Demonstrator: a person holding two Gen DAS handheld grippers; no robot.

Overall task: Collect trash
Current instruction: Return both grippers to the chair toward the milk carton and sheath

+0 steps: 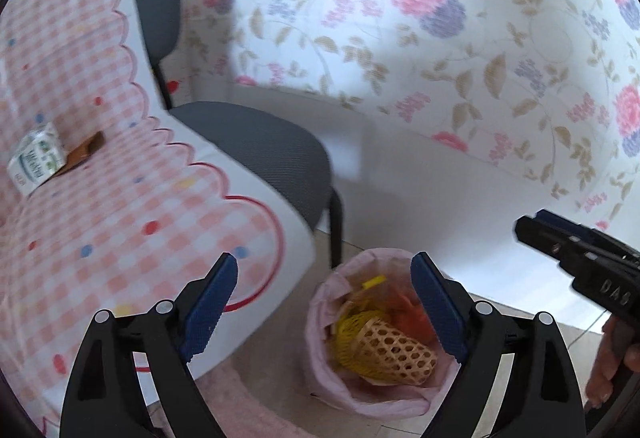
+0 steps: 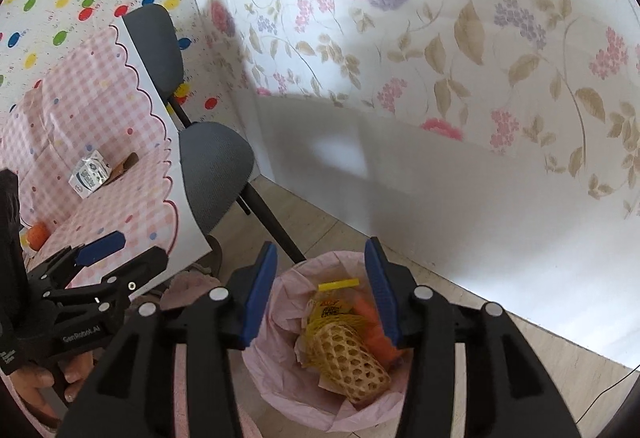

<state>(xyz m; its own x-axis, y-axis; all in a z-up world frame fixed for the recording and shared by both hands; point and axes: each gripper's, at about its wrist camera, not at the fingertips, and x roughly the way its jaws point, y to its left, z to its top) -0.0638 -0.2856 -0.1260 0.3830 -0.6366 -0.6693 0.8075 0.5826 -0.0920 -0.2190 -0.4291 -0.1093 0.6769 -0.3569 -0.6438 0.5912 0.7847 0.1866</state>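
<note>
Both grippers hang over the bin point(image 2: 332, 354) on the floor beside the worktop point(image 1: 120, 197), each with nothing between its jaws; the left gripper point(image 1: 324, 314) stands wide, the right gripper point(image 2: 322, 290) about half parted and poised directly above the bin's mouth. The bin, lined with a pale pink bag, holds a tan foam net sleeve point(image 2: 352, 366), a yellow wrapper point(image 2: 330, 308) and something orange that is too blurred to name.

What looks like the remaining trash lies on the worktop, up and to the left of both pairs of jaws: a small white carton point(image 1: 36, 157) with green print, lying on its side near the scalloped edge that faces the chair point(image 1: 248, 141), its long axis running slantwise, roughly along that edge; touching it on the chair side is a flat brown scrap point(image 1: 86, 149), possibly card. An orange item point(image 2: 37, 234) sits nearer the person, toward the worktop's near edge, seen only from the right wrist.

The left gripper is judged the nearer to the carton, since its left jaw already overlaps the worktop's corner while the right one sits over the bin; the coming reach would go away from the bin, up and across the pink checked cloth; the carton looks light, boxy and a little crushed, so a wide opening across its short side should suit it.
</note>
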